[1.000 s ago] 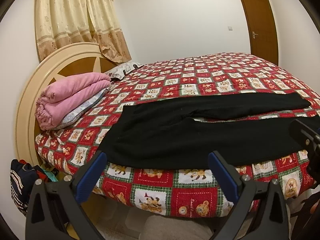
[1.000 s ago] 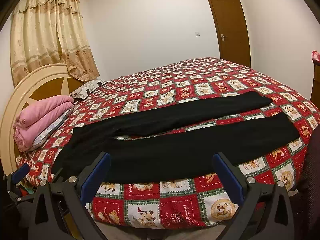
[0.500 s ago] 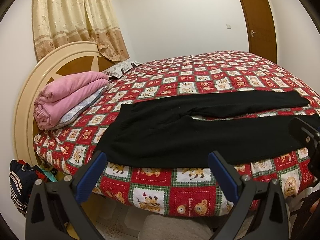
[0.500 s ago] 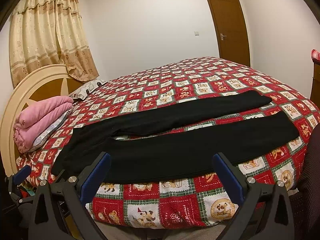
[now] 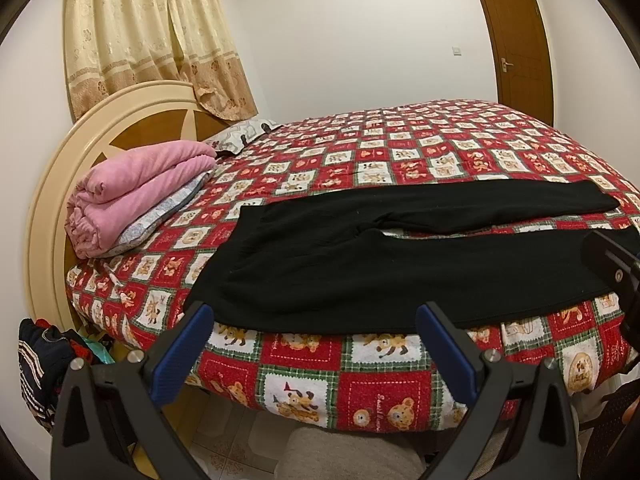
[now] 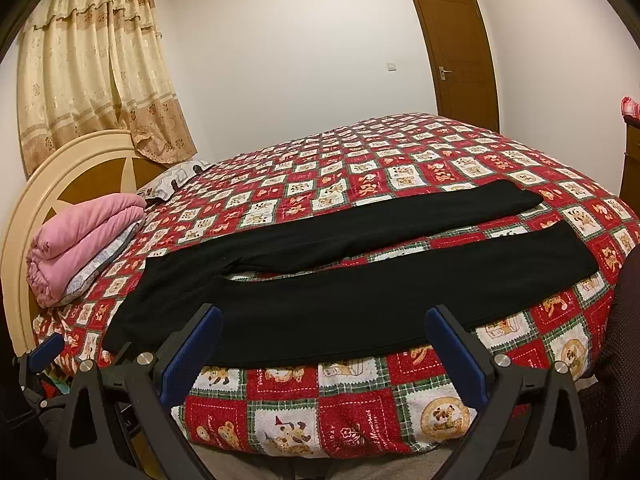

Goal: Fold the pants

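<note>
Black pants (image 5: 360, 264) lie flat on the bed, waist to the left, both legs stretched to the right; they also show in the right wrist view (image 6: 340, 284). My left gripper (image 5: 314, 344) is open and empty, held just in front of the bed's near edge below the waist end. My right gripper (image 6: 326, 348) is open and empty, in front of the near leg. The left gripper's tip (image 6: 46, 350) shows at the left edge of the right wrist view, and part of the right gripper (image 5: 612, 264) shows at the right edge of the left wrist view.
The bed has a red checked bear-pattern cover (image 5: 420, 152) and a cream round headboard (image 5: 60, 184). A folded pink blanket (image 5: 132, 196) and a pillow (image 5: 244, 136) lie at the head. Clothes (image 5: 40, 364) are piled on the floor at left. A brown door (image 6: 456, 56) is behind.
Both grippers have drifted slightly closer to the bed edge and a little higher. The pants have not moved.
</note>
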{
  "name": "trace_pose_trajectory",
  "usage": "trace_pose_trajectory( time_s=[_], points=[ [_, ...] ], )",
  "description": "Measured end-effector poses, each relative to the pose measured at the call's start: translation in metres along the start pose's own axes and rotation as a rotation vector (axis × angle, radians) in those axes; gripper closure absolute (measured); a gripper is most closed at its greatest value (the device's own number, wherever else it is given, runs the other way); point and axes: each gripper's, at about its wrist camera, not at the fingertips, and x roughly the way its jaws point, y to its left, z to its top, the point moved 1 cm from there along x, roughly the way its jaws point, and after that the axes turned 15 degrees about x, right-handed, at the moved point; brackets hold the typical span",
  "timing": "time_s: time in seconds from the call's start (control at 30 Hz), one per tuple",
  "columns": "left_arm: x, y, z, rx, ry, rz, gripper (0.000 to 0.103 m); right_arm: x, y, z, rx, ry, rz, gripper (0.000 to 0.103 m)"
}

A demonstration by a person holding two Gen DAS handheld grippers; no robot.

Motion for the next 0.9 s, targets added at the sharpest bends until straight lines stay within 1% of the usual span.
trace_pose_trajectory(
  time_s=[0.9],
  points=[
    [0.0057,-0.0088,-0.0076,0.004,0.022,-0.015,0.000,0.0025,0.0000,-0.0053,0.006,0.010,-0.006,0.001]
  ],
)
